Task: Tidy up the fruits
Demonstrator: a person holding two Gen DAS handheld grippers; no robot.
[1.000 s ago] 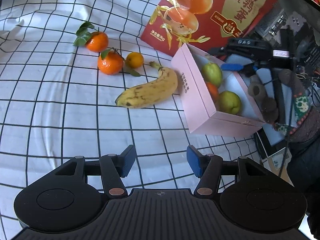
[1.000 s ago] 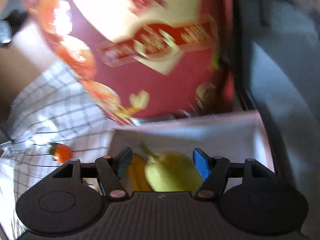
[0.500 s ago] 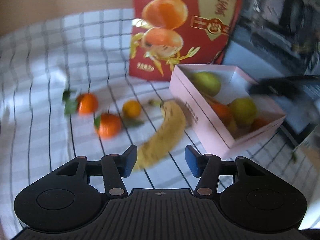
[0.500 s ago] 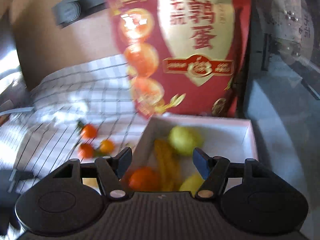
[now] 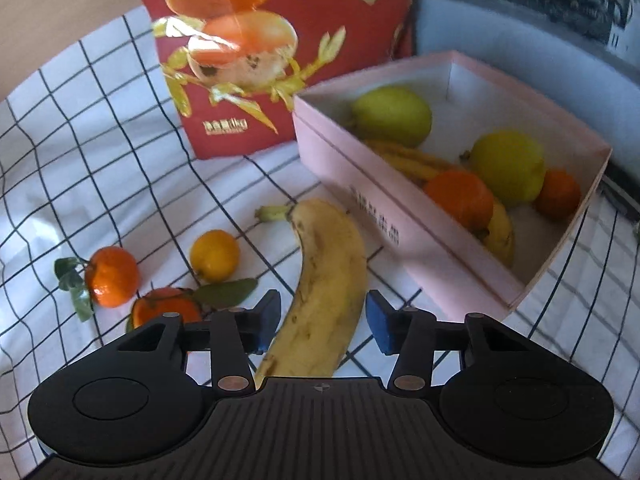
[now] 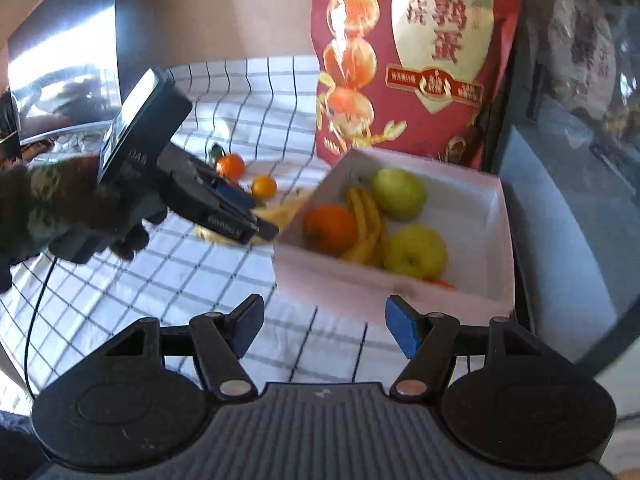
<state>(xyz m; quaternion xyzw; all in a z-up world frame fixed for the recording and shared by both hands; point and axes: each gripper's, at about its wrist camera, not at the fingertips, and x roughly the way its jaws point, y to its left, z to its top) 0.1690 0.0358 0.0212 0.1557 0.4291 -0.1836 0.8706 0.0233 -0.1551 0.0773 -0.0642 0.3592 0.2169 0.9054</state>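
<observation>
A spotted yellow banana [image 5: 326,276] lies on the checked cloth, between the fingers of my left gripper [image 5: 322,320]. Its jaws are closing, and a thin gap still shows at each blue pad. Three mandarins [image 5: 112,276] [image 5: 166,308] [image 5: 215,255] lie to the banana's left. The pink box [image 5: 400,216] at the right holds two green-yellow fruits, bananas and oranges. In the right wrist view, my right gripper [image 6: 324,328] stands open and empty over the cloth before the pink box [image 6: 340,284]. There a gloved hand [image 6: 60,204] holds the left gripper [image 6: 240,216] low over the banana.
A tall red snack bag [image 5: 260,40] [image 6: 416,52] stands right behind the box. A grey surface [image 6: 560,220] borders the box on the right. The checked cloth [image 6: 160,280] spreads left, and a dark glossy panel [image 6: 64,40] stands at the back left.
My left gripper moved in over the banana, rolled, and narrowed its jaws around it. The right gripper drew back from the box, and the left gripper came into its view.
</observation>
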